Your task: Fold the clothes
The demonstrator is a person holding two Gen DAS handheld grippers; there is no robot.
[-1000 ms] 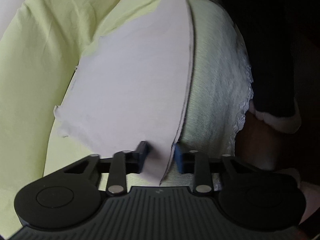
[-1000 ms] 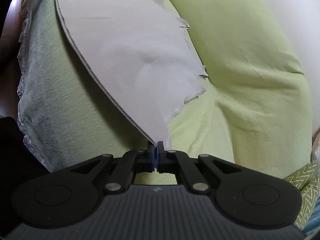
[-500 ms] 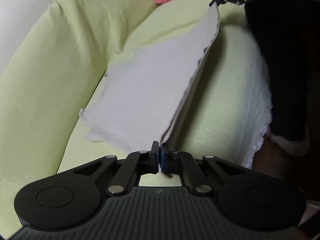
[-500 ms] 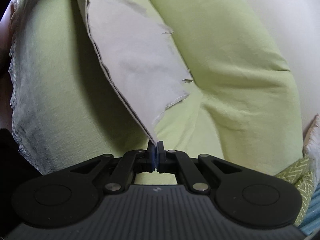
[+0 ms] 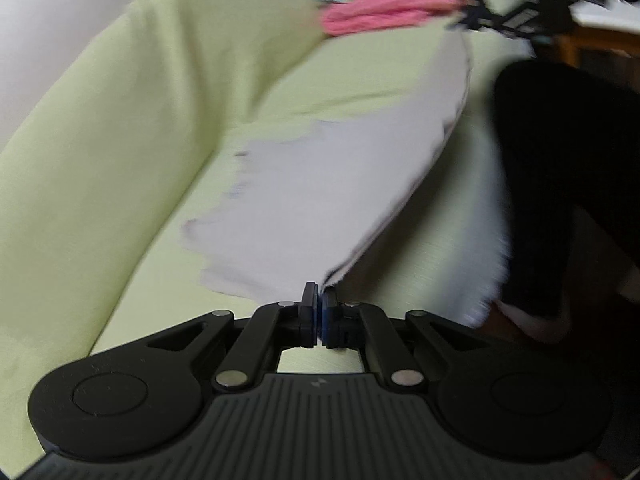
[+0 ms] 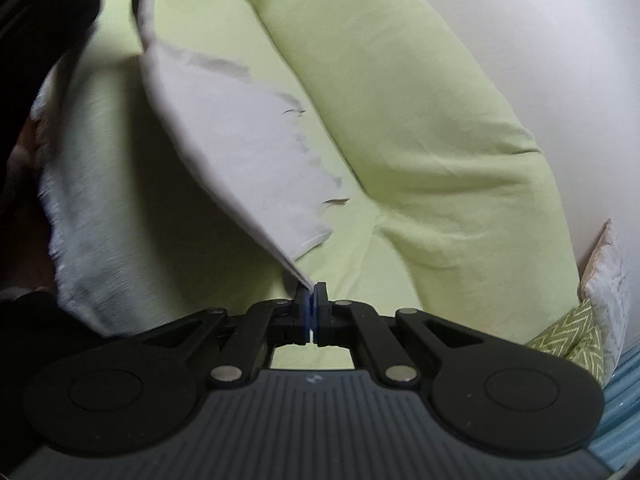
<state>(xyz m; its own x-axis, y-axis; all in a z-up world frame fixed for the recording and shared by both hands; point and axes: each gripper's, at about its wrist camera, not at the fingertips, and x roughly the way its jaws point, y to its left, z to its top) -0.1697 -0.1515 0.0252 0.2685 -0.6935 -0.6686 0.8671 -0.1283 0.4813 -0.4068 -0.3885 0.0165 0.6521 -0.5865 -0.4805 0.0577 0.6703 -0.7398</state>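
Nearest the left wrist camera, the left gripper (image 5: pixel 319 312) has its jaws pressed together on one corner of a pale grey cloth (image 5: pixel 320 208); nearest the right wrist camera, the right gripper (image 6: pixel 311 312) is likewise clamped on the opposite corner of the same cloth (image 6: pixel 240 168). From each pinch point the hemmed edge runs up and away toward the other gripper, so the cloth hangs as a sheet between the two, above a light green sofa cover (image 5: pixel 140 160) and apart from it along most of its length. The free edge is ragged and frayed, with small tears showing in the right wrist view. Judged from its drape, the cloth is thin, light and limp: it will sag between holds, will not keep a crease unless laid flat, and the frayed side could tear further under a hard pull. The hemmed corners, where it is now held, appear the soundest places to grip. Beyond the cloth, the sofa's backrest (image 6: pixel 400 120) rises to a pale wall. Farther off in the left wrist view lie a pink knitted item (image 5: pixel 380 12) and other fabrics, blurred. A dark-clothed leg (image 5: pixel 568 168) of the person stands beside the seat's lace-trimmed front edge (image 5: pixel 488 272).
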